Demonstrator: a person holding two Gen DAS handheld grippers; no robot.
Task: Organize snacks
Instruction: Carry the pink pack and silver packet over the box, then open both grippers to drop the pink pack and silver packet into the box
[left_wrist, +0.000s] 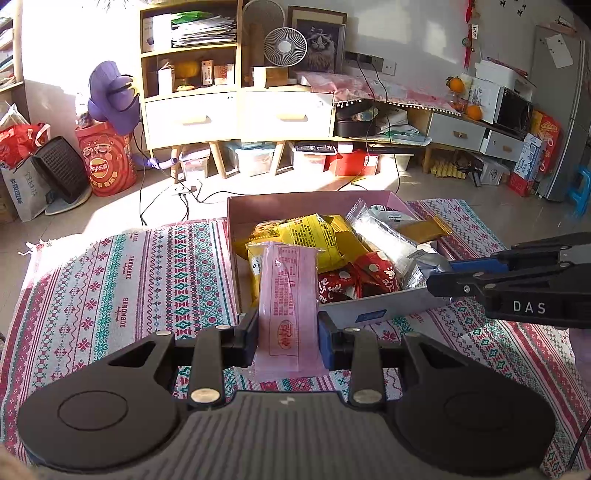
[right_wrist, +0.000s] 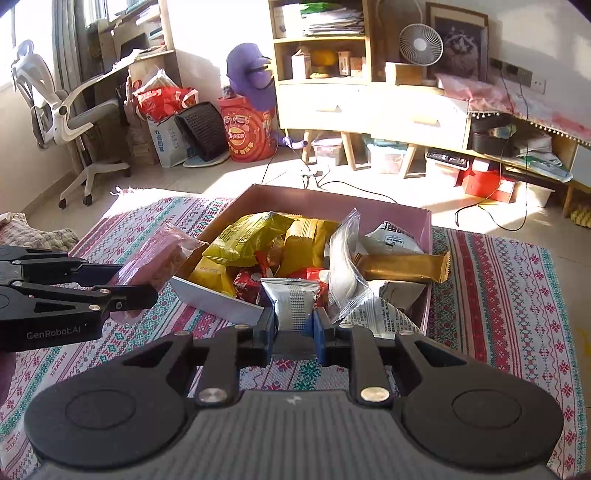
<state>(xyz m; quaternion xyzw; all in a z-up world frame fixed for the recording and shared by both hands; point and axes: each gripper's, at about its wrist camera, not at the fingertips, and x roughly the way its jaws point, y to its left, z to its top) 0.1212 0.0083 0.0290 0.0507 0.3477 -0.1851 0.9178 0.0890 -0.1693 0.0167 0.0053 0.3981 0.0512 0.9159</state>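
A pink cardboard box (left_wrist: 236, 218) full of snack packets stands on a patterned cloth (left_wrist: 129, 280). It also shows in the right wrist view (right_wrist: 369, 206). My left gripper (left_wrist: 286, 334) is shut on a pink snack packet (left_wrist: 288, 295) and holds it upright just left of the box's near corner. The pink packet also shows in the right wrist view (right_wrist: 159, 262). My right gripper (right_wrist: 293, 328) is shut on a silver snack packet (right_wrist: 293, 299) at the box's near edge. It enters the left wrist view from the right (left_wrist: 439, 278).
In the box lie yellow packets (right_wrist: 251, 232), red packets (left_wrist: 354, 277), a clear packet (right_wrist: 343, 266) and a gold bar (right_wrist: 402, 266). Beyond the cloth are floor cables (left_wrist: 184, 199), a wooden shelf unit (left_wrist: 236, 107) and an office chair (right_wrist: 62, 110).
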